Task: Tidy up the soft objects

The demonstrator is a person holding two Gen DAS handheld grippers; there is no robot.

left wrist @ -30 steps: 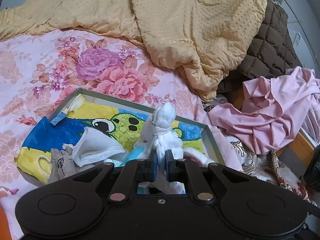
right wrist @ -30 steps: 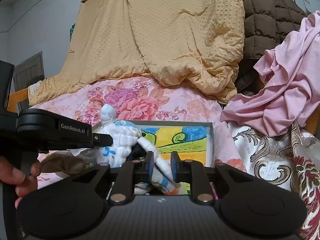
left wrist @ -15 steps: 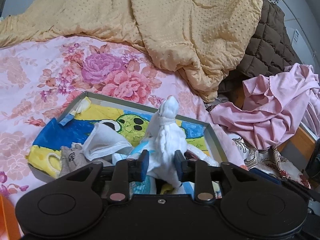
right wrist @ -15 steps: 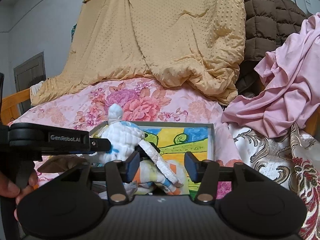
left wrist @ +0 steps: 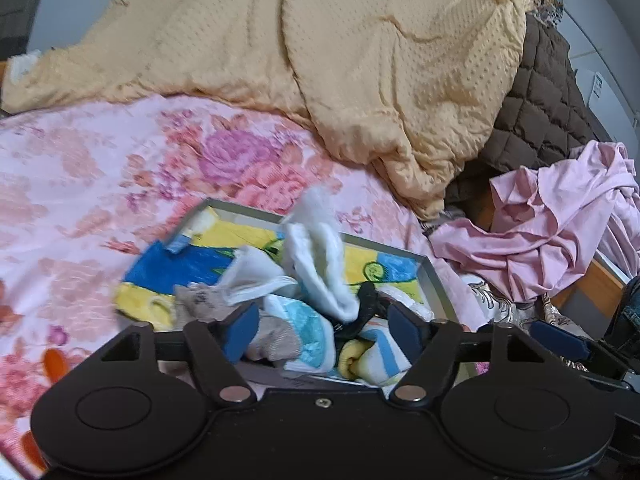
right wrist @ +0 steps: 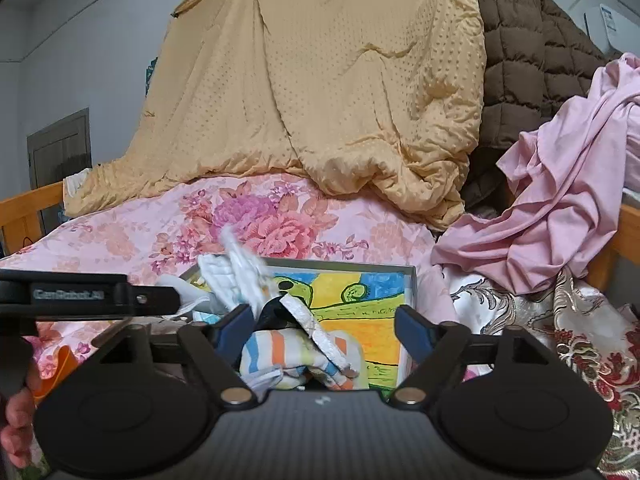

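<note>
Two grippers are seen over a shallow tray [left wrist: 434,280] with a bright cartoon lining, set on a flowered bedspread [left wrist: 100,168]. The left gripper [left wrist: 324,330] is opening, its jaws wide apart; nothing is pressed between the pads, though a white sock [left wrist: 320,264] stands loosely above the heap between them. The right gripper [right wrist: 324,330] is likewise opening and grips nothing; a striped cloth [right wrist: 280,350] and a white insole [right wrist: 320,338] lie between its fingers, untouched. The soft things are piled at the near end of the tray, some at its edge.

Risk is judged as follows. The white sock is propped upright and unsupported, so it is likely to topple, possibly over the near rim. A jaw could snag loose fabric on withdrawal and drag the pile out. The pink garment [right wrist: 560,200] and yellow quilt [right wrist: 340,100] remain unsorted.
</note>
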